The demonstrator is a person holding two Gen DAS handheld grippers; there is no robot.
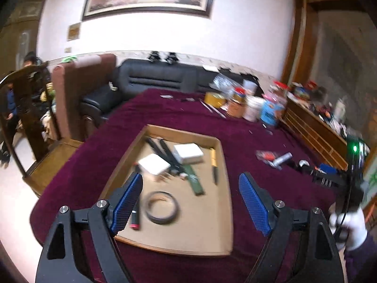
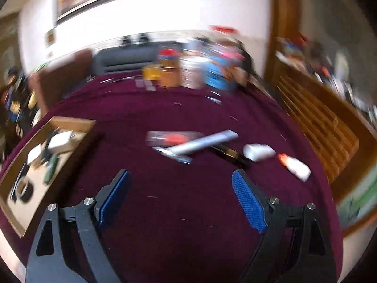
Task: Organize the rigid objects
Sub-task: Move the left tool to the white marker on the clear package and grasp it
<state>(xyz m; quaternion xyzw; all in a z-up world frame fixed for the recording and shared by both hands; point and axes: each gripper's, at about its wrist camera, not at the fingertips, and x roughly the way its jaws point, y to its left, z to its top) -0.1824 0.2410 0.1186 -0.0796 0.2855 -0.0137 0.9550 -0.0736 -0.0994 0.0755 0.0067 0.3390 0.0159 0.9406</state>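
A shallow cardboard tray (image 1: 219, 146) lies on the maroon tablecloth and holds two white boxes (image 1: 188, 152), a tape roll (image 1: 161, 207), a green strip, a red-tipped stick and dark tools. My left gripper (image 1: 190, 185) hangs open above the tray, nothing between its blue pads. In the blurred right wrist view my right gripper (image 2: 181, 176) is open over bare cloth. Beyond it lie a silver cylinder (image 2: 203, 142), a clear packet with a red part (image 2: 172, 138), a white capsule (image 2: 258, 152) and a white orange-capped tube (image 2: 295, 166). The tray (image 2: 77, 123) sits at its left.
Jars, tins and a white cup (image 1: 253, 108) crowd the table's far edge. A black sofa (image 1: 155, 77) and a wooden chair (image 1: 35, 122) stand beyond and left. A wooden sideboard (image 1: 313, 129) is on the right. A person sits at far left. A white-gloved hand (image 1: 351, 226) holds the other gripper.
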